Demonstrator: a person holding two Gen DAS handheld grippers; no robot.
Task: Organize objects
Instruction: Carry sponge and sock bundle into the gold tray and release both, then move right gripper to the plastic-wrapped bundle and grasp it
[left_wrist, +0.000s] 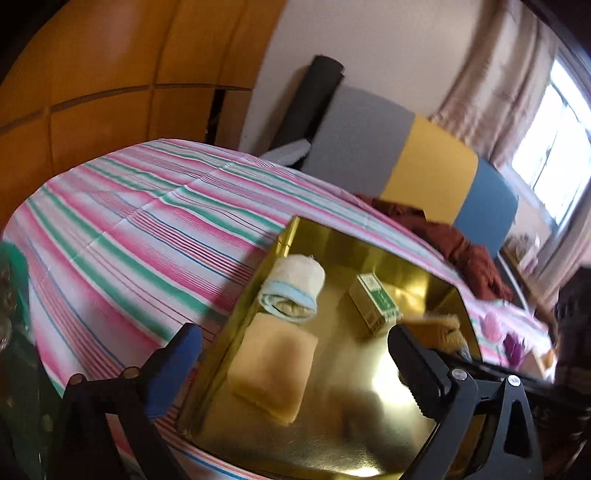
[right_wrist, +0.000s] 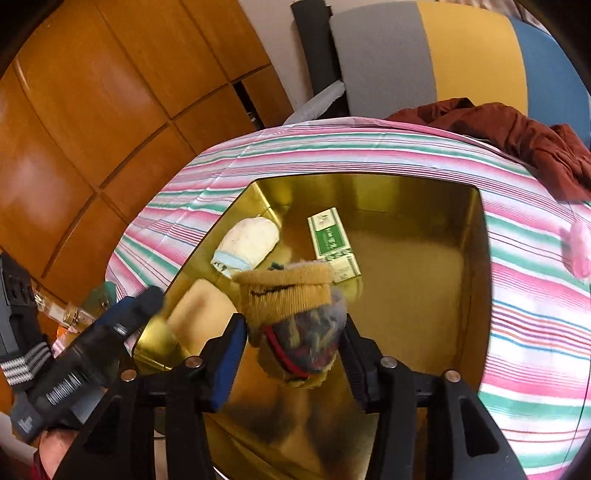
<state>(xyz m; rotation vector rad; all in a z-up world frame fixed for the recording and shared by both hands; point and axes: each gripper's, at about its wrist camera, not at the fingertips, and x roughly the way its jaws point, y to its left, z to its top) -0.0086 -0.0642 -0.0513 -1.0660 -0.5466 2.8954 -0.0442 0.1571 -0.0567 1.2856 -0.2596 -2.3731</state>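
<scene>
Gold tray (right_wrist: 476, 258): we see it lying on the striped cloth (left_wrist: 129, 221), shiny inside, with low walls and cut corners; several of the things to be sorted already sit in it.
Rolled towel (left_wrist: 293, 290): white with a pale blue edge, in the tray's far left corner as our left camera shows it.
Yellow folded cloth (left_wrist: 273, 369): flat on the tray floor, just on the near side of the rolled towel.
Green and white box (right_wrist: 332, 243): on the tray floor toward the middle, apart from the towel.
Mustard sock bundle (right_wrist: 295, 317): a rolled bundle with a ribbed yellow cuff and a dark, multicoloured inside, above the tray between our right fingers.
Right fingers (right_wrist: 291, 354): part open around the bundle; the blue pad on the left looks just clear of it, and we cannot tell whether the pad on the other side touches it.
Left fingers (left_wrist: 295, 354): spread wide with nothing between them, over the tray's near left edge above the yellow folded cloth; the right camera shows this gripper beside the tray's left rim.
Surface: covered by the pink, green and white striped cloth.
Dark red garment (right_wrist: 517, 136): crumpled at the far edge of the surface, outside the tray.
</scene>
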